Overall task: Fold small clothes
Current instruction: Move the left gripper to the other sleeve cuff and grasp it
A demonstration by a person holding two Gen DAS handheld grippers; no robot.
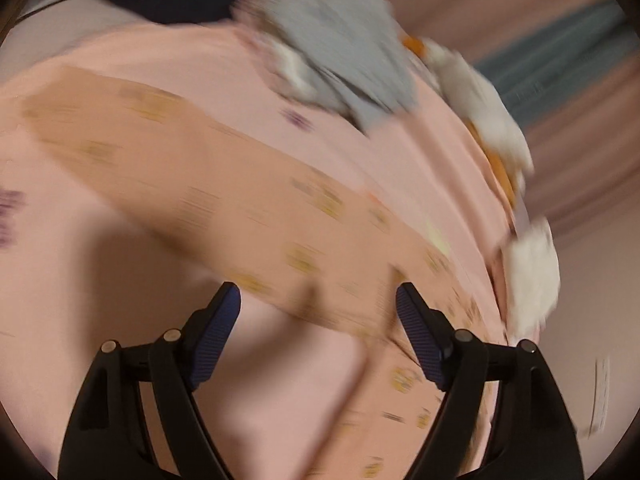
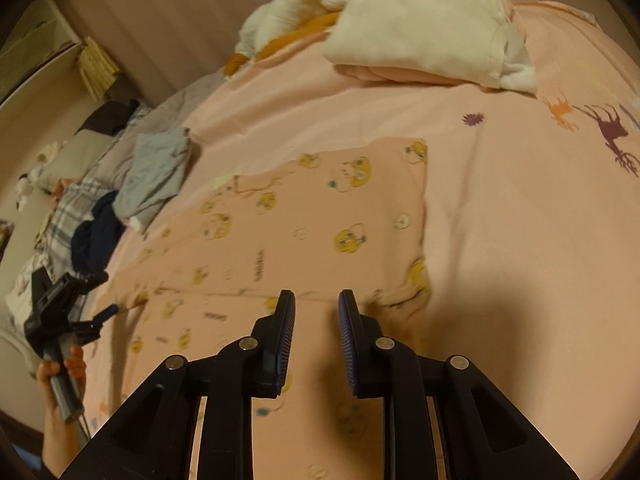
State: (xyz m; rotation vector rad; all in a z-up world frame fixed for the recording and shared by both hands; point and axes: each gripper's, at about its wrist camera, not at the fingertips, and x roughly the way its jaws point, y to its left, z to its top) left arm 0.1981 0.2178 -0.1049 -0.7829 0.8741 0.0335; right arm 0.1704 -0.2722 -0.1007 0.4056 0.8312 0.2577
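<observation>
A small pink garment with yellow cartoon prints lies flat on the pink bedsheet; it shows blurred in the left wrist view. My right gripper hovers over the garment's near edge, jaws a little apart and empty. My left gripper is wide open and empty above the garment's edge; it also shows in the right wrist view at the garment's left side, held in a hand.
A pile of white and pink clothes sits at the far side of the bed. A grey garment and a dark one lie at the left edge. Curtains hang behind.
</observation>
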